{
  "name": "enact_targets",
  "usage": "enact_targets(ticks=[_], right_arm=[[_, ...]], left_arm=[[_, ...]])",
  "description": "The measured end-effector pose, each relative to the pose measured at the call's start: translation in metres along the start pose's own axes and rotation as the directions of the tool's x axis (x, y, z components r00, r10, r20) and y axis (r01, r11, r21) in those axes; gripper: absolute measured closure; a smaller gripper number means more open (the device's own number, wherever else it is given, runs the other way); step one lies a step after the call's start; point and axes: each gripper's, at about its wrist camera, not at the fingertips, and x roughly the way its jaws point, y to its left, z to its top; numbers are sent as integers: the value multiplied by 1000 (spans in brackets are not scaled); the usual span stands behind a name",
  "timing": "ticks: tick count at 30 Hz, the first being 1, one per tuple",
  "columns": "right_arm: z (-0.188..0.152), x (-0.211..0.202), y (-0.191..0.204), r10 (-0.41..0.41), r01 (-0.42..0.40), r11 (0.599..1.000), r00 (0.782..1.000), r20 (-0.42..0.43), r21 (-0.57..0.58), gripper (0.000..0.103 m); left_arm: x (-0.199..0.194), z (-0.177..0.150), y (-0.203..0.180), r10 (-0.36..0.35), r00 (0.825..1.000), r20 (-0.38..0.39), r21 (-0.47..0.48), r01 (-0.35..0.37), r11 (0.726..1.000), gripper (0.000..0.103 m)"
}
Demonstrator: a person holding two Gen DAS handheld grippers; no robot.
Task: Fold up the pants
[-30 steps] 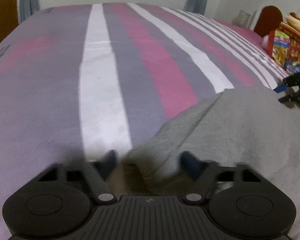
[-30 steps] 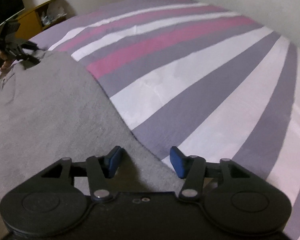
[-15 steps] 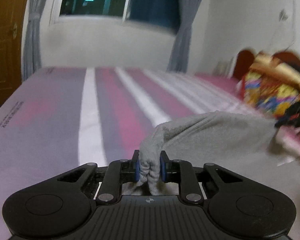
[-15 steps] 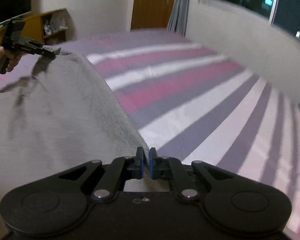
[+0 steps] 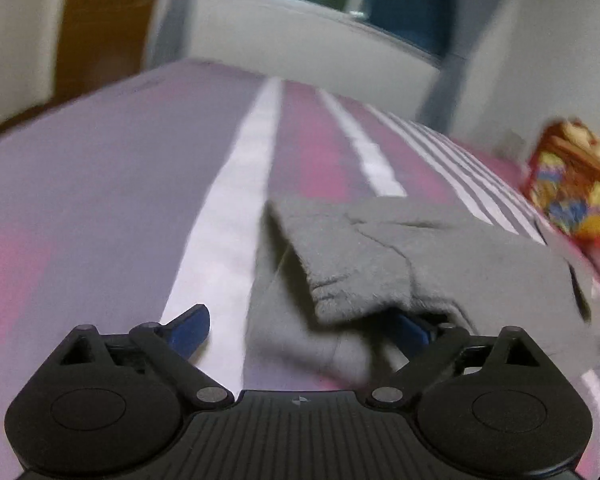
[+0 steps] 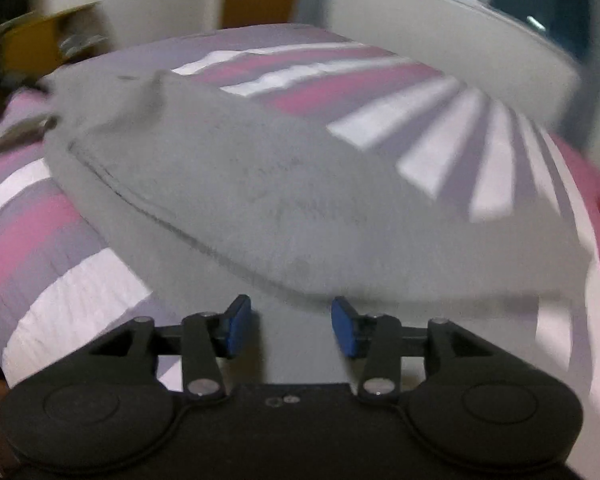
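I see left gripper (image 5: pixel 300 330) spread, right pad hidden under grey pants (image 5: pixel 440 256) | right gripper (image 6: pixel 291 330) spread, lower centre | bedspread (image 5: pixel 100 208) blurred

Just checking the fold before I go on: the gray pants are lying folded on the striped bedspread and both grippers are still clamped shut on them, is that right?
Not quite. The gray pants do lie folded on the striped bedspread, but neither gripper is clamped. The left gripper in the left wrist view and the right gripper in the right wrist view both stand open, with the fabric released.
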Motion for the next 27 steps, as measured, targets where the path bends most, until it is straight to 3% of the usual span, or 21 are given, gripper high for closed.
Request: enact_targets(ticks=[3,5,8,9,11,13,16,18,19,20,22,25,26,27], right_arm=[[-3,-16,-7,5,-18,977,998,60,210,59],[5,-16,-12,-31,9,954,997,68,299,59],[22,-4,-25,-84,57,907,995,46,417,59],[26,0,-29,-94,69,892,995,34,447,59],[33,16,-41,-107,96,859,994,-6,503,59],[35,30,-53,-105,111,814,993,-44,570,59],[30,47,-67,-80,113,746,994,-79,656,58],[25,57,-74,-59,95,719,995,-76,689,64],[25,60,-78,-60,88,712,996,-64,696,82],[21,60,-77,-60,80,712,997,-53,698,89],[18,58,-74,-62,73,717,997,-41,693,90],[16,55,-72,-72,72,723,997,-29,687,90],[16,54,-71,-73,75,726,997,-32,684,90],[15,56,-71,-72,79,729,997,-40,680,89]], left_arm=[[-22,-13,7,-10,998,56,-161,19,987,9],[-28,-15,7,-71,992,100,-240,93,966,9],[-16,-15,10,-191,976,107,-409,219,886,10],[-9,-14,12,-223,968,112,-463,249,850,15],[6,-20,-1,-230,969,91,-518,244,820,24],[15,-21,-1,-206,977,62,-541,206,816,29],[19,-19,1,-220,974,53,-555,212,805,29],[16,-19,2,-224,974,41,-564,208,799,30],[14,-21,4,-230,972,43,-574,212,791,30],[11,-22,7,-238,970,52,-585,223,780,30],[10,-22,9,-243,967,73,-622,235,747,30],[5,-27,5,-252,961,114,-637,266,723,33],[5,-30,1,-259,959,114,-642,270,717,45],[6,-33,-2,-264,958,110,-642,271,717,51]])
